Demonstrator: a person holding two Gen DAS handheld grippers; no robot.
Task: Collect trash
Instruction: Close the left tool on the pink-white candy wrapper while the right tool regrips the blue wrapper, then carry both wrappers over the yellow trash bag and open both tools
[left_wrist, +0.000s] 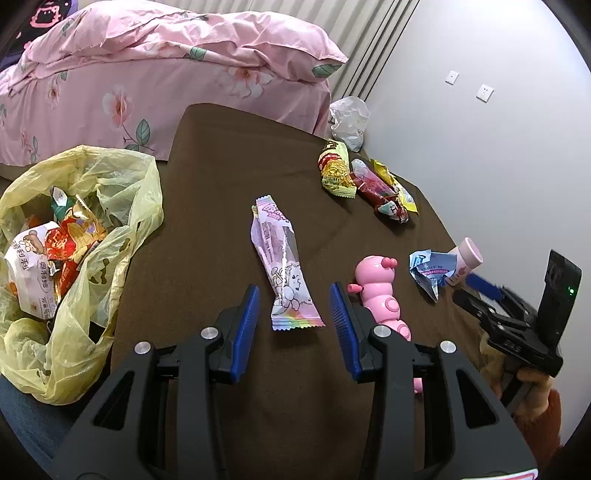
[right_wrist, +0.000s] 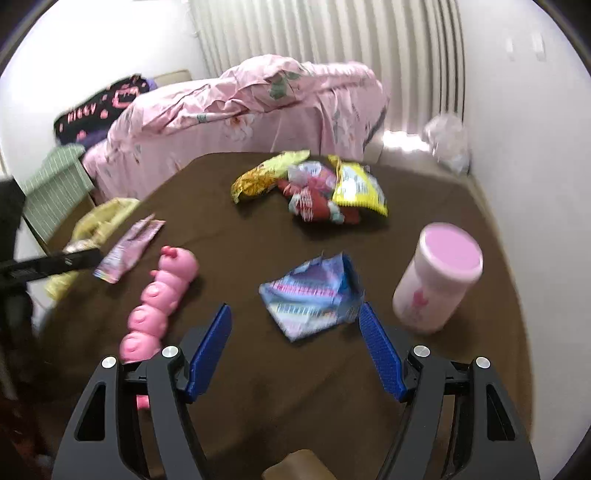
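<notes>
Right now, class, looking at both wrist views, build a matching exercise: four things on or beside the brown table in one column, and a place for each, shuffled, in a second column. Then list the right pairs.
Things
1. pink caterpillar toy
2. crumpled blue wrapper
3. pink-lidded cup
4. yellow plastic bag

Places
A. at the table's left edge, holding snack wrappers
B. ahead of the right gripper, between its open jaws
C. lying lengthwise, left of the blue wrapper in the right wrist view
D. standing right of the blue wrapper

Pairs: 1-C, 2-B, 3-D, 4-A
</notes>
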